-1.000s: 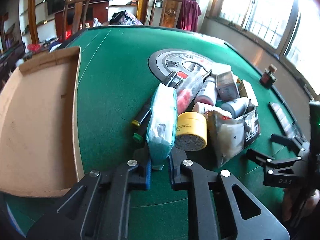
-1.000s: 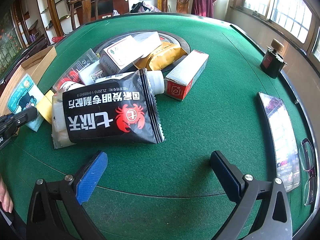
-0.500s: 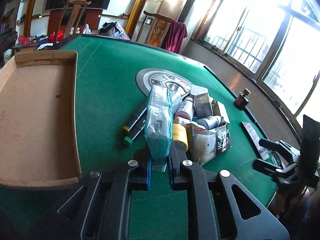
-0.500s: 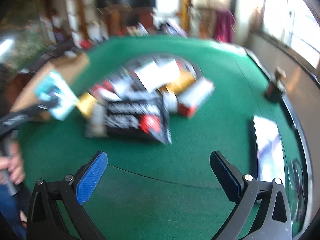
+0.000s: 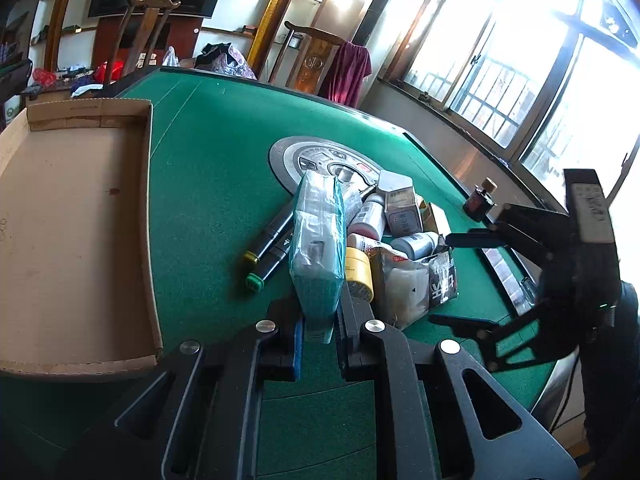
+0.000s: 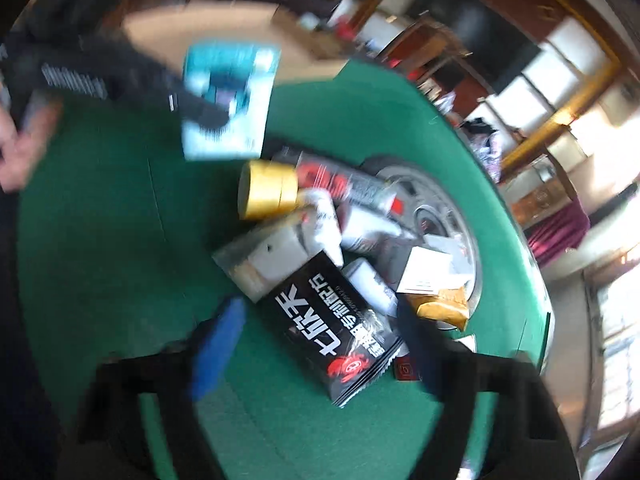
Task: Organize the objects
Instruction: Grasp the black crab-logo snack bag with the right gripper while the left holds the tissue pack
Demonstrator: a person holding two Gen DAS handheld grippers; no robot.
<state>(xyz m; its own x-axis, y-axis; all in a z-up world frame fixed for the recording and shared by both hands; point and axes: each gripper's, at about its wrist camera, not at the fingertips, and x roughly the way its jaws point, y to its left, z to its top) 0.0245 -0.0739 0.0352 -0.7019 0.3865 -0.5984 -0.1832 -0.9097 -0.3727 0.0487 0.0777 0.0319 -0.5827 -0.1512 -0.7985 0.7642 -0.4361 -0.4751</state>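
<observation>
Left tool (image 5: 318, 334) is clamped on the teal packet's (image 5: 318, 240) lower edge, held above the green surface (image 5: 212, 184) beside the pile. Soft, light and crinkly, it is best pinched at its stiffer sealed edge.

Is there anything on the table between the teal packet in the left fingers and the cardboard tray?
Nothing visible. The teal packet is clamped in the left gripper, and only bare green felt lies between it and the cardboard tray. The markers lie closest but short of the tray.
</observation>
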